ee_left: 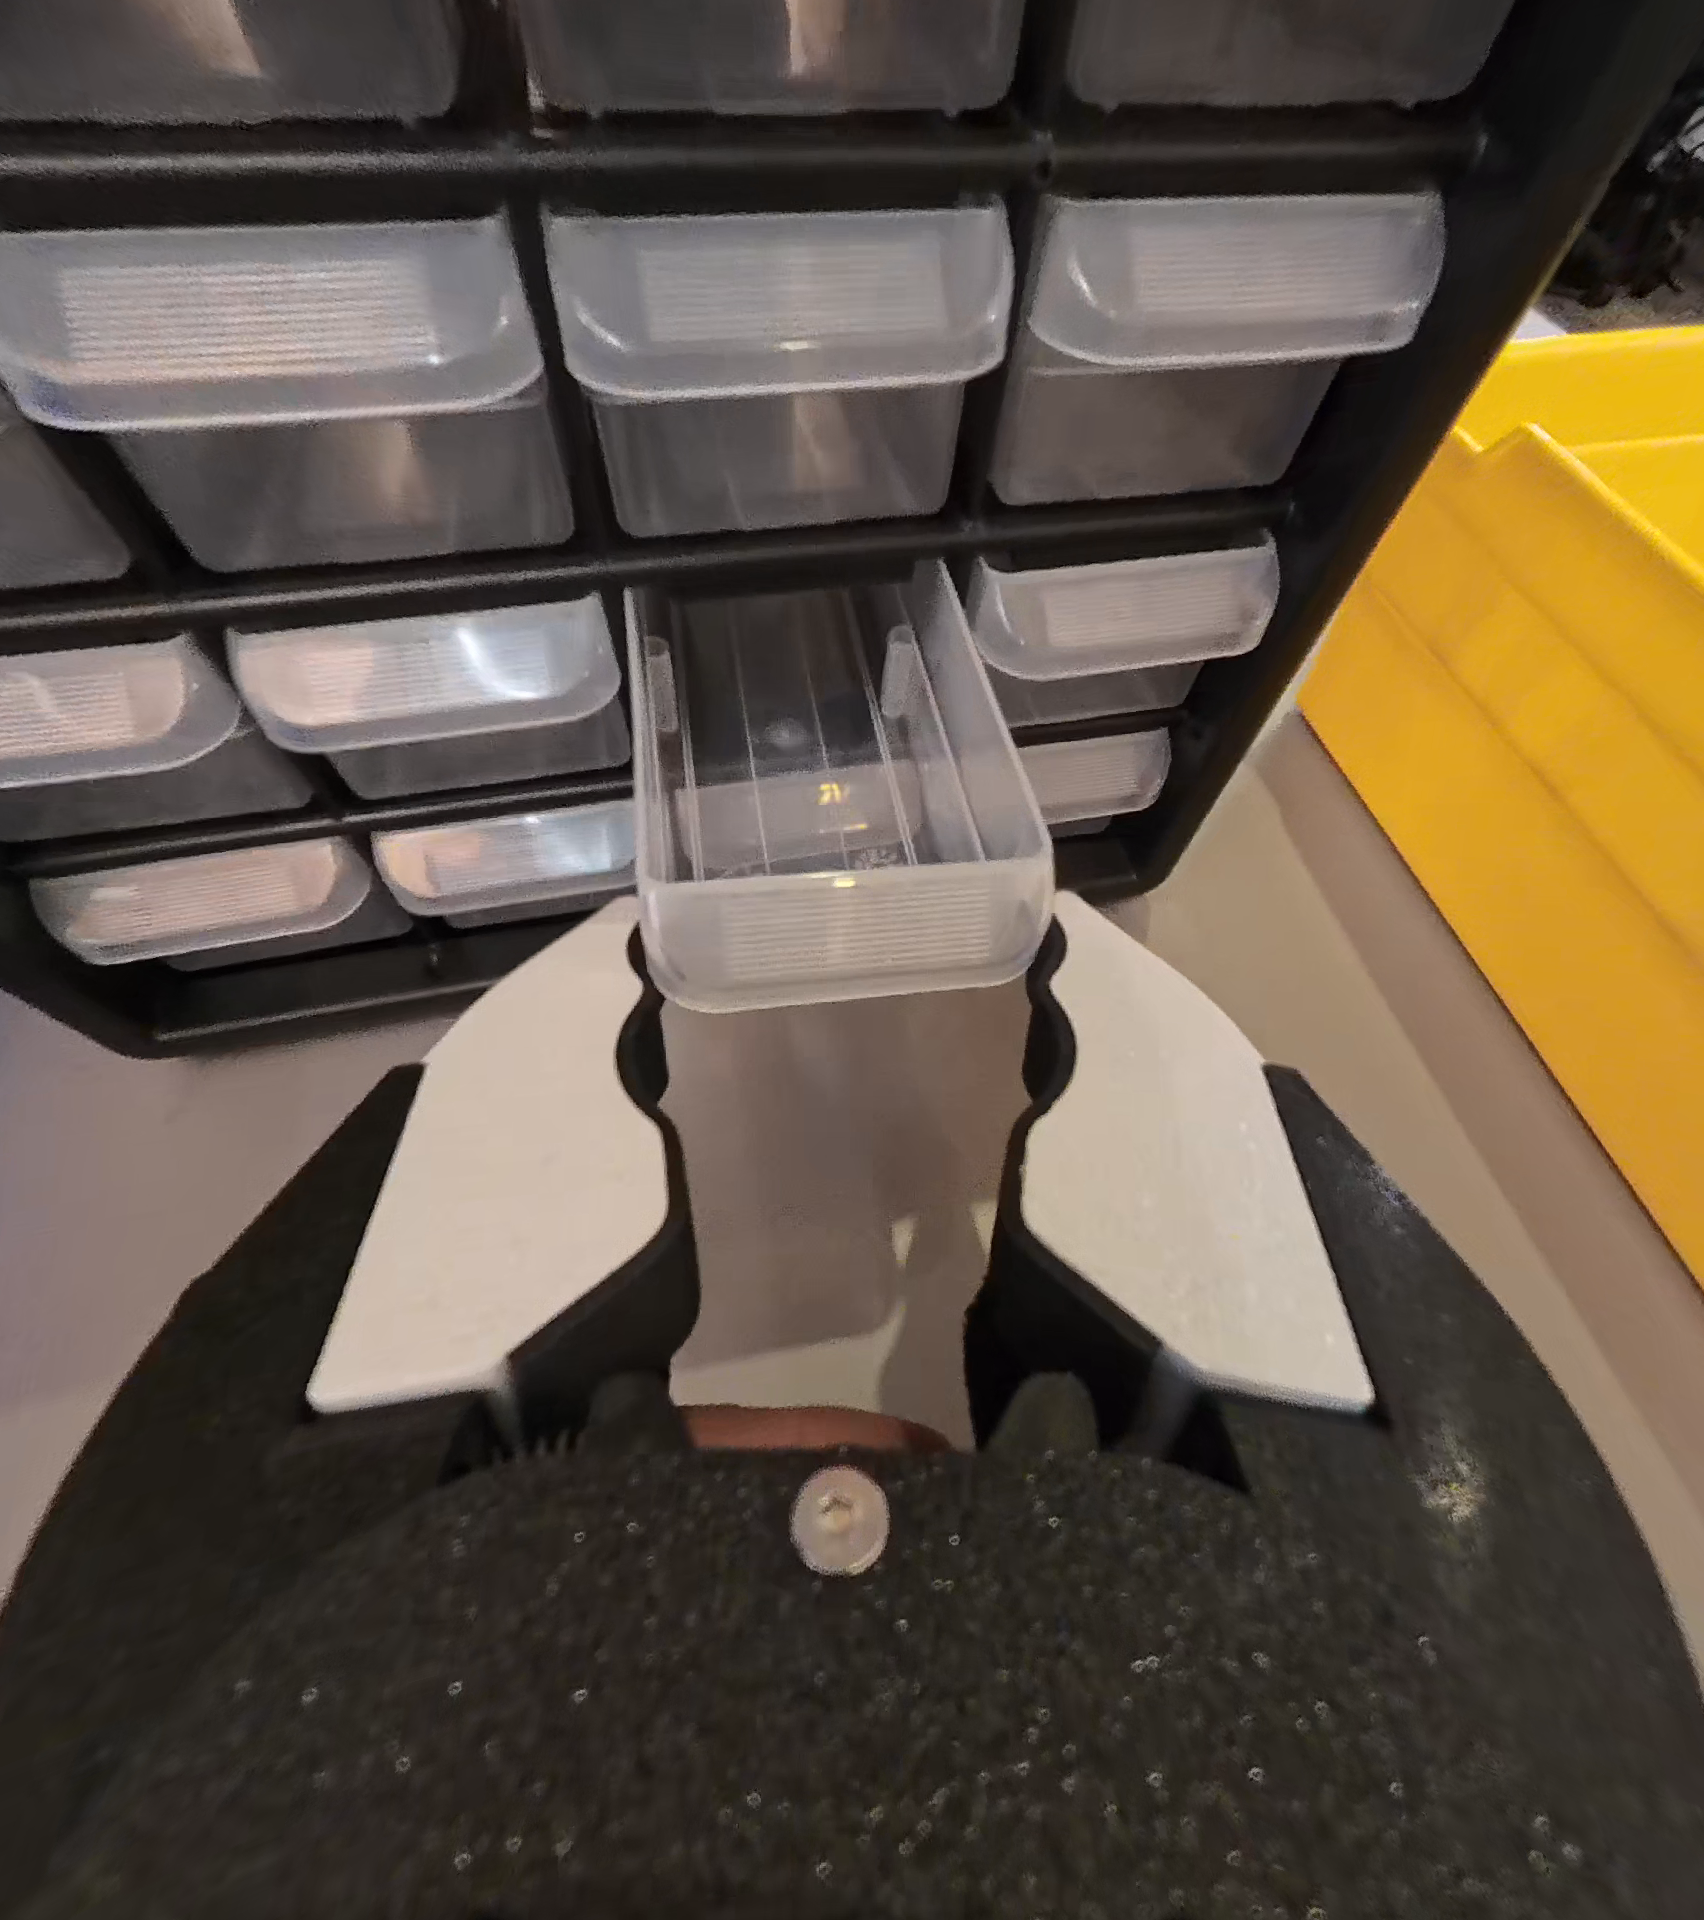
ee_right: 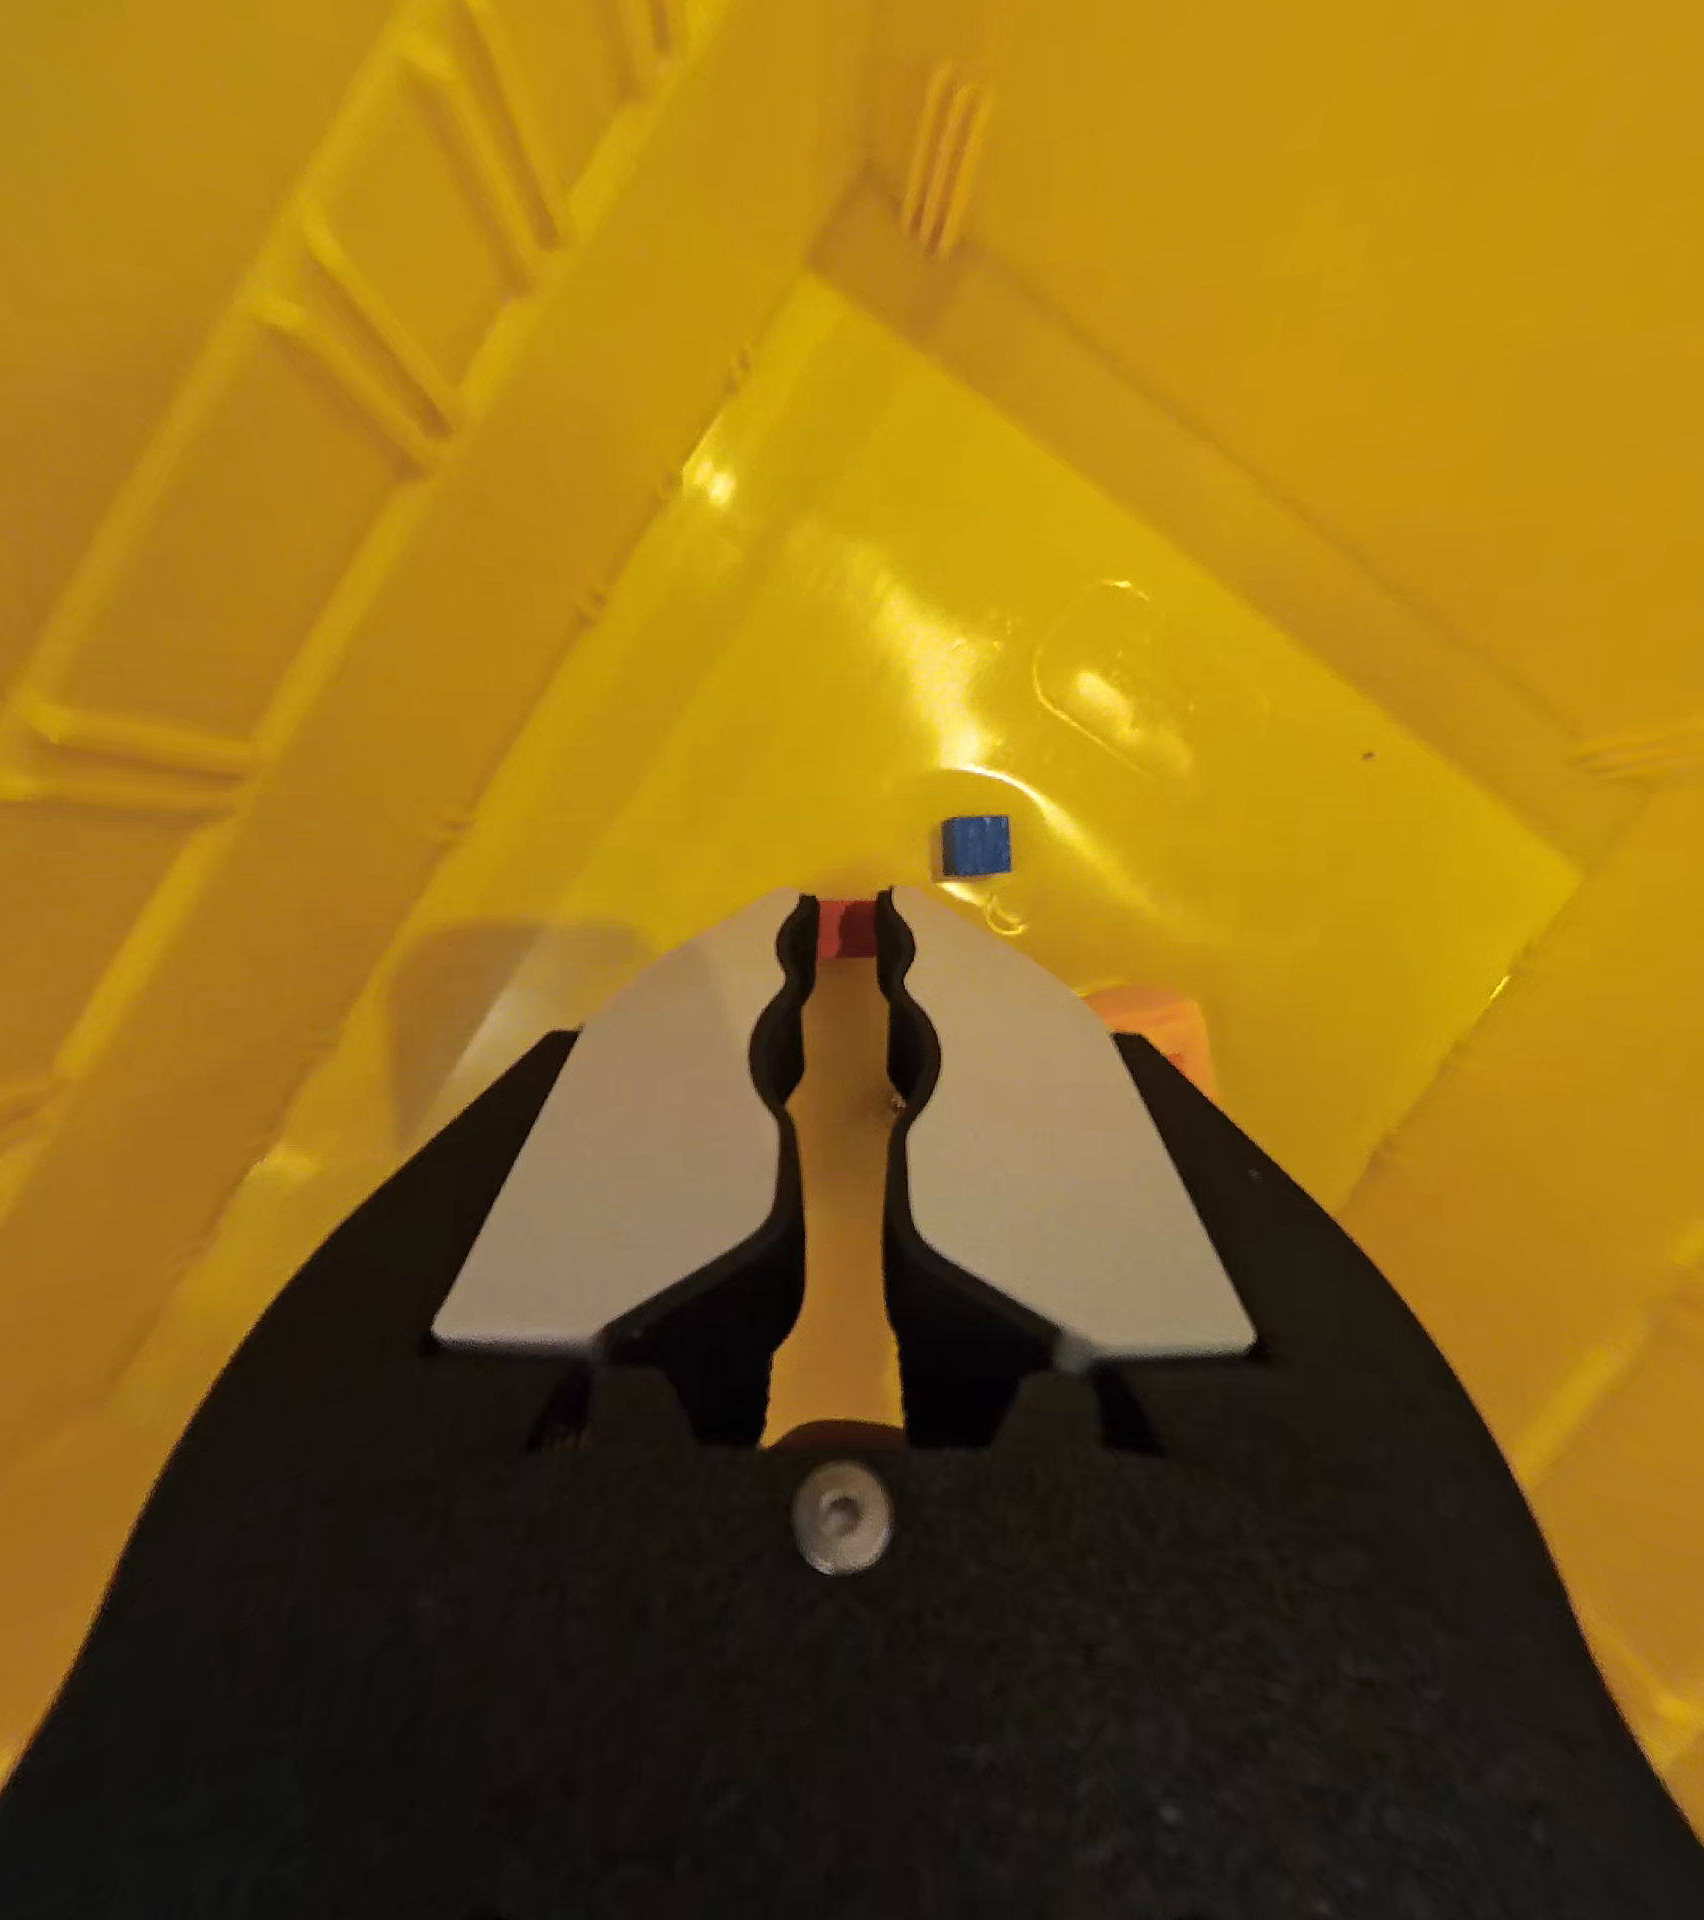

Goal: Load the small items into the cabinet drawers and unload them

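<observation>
In the left wrist view a black cabinet [ee_left: 1388, 436] holds rows of clear plastic drawers. One clear drawer [ee_left: 827, 831] in the lower rows is pulled out and looks empty. My left gripper [ee_left: 846, 961] has a fingertip on each side of that drawer's front lip and grips it. In the right wrist view my right gripper [ee_right: 846, 920] is down inside a yellow bin [ee_right: 412, 644], shut on a small red block [ee_right: 850, 928] at its tips. A small blue block [ee_right: 976, 844] lies on the bin floor just beyond the tips. An orange block [ee_right: 1160, 1029] lies by the right finger.
Yellow bins [ee_left: 1606, 675] stand on the grey table to the right of the cabinet in the left wrist view. The other drawers are pushed in. The bin's ribbed walls [ee_right: 204, 623] rise close around my right gripper.
</observation>
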### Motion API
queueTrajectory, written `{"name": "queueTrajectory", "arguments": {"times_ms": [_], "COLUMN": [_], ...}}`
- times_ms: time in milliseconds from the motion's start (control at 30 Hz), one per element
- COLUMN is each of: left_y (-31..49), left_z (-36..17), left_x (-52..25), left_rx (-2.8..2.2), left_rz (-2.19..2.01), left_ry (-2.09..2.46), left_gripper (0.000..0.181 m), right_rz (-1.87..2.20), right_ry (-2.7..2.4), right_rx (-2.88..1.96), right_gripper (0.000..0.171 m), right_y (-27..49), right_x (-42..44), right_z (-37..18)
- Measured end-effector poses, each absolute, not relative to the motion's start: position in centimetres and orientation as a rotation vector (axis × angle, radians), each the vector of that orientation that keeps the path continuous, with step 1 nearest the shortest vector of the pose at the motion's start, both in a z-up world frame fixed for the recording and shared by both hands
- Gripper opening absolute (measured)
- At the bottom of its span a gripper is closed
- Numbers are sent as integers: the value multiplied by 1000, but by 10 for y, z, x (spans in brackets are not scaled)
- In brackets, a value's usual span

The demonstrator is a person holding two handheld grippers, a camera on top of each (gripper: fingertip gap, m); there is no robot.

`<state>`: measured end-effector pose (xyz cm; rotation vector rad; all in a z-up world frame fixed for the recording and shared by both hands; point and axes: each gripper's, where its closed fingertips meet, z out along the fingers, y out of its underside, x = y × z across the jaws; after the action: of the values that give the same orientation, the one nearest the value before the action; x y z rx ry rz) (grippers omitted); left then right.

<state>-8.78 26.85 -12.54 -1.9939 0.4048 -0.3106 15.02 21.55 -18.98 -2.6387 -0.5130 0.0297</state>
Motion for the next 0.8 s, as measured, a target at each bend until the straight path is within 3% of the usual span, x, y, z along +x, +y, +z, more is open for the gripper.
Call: {"name": "queueTrajectory", "arguments": {"times_ms": [100,267,400,567,800], "left_y": [273,261,245,240,281], "left_z": [-125,-128,-132,-115,-106], "left_x": [-85,-95,-105,-95,-81], "left_rx": [-1998,-1992,-1989,-1931,-1901], "left_rz": [-339,-398,-422,-520,-395], "left_ry": [399,378,346,312,407], "left_gripper": [67,62,52,27,25], "right_rz": [-6,16,401,455,403], "right_ry": [-504,-358,-336,-503,-565], "right_rx": [-2587,-2323,-1948,-1722,-1614], "right_gripper": [28,28,18,10,9], "right_y": [214,192,130,63,36], "right_x": [156,154,64,-28,-70], "right_z": [-176,-90,-39,-56,-75]}}
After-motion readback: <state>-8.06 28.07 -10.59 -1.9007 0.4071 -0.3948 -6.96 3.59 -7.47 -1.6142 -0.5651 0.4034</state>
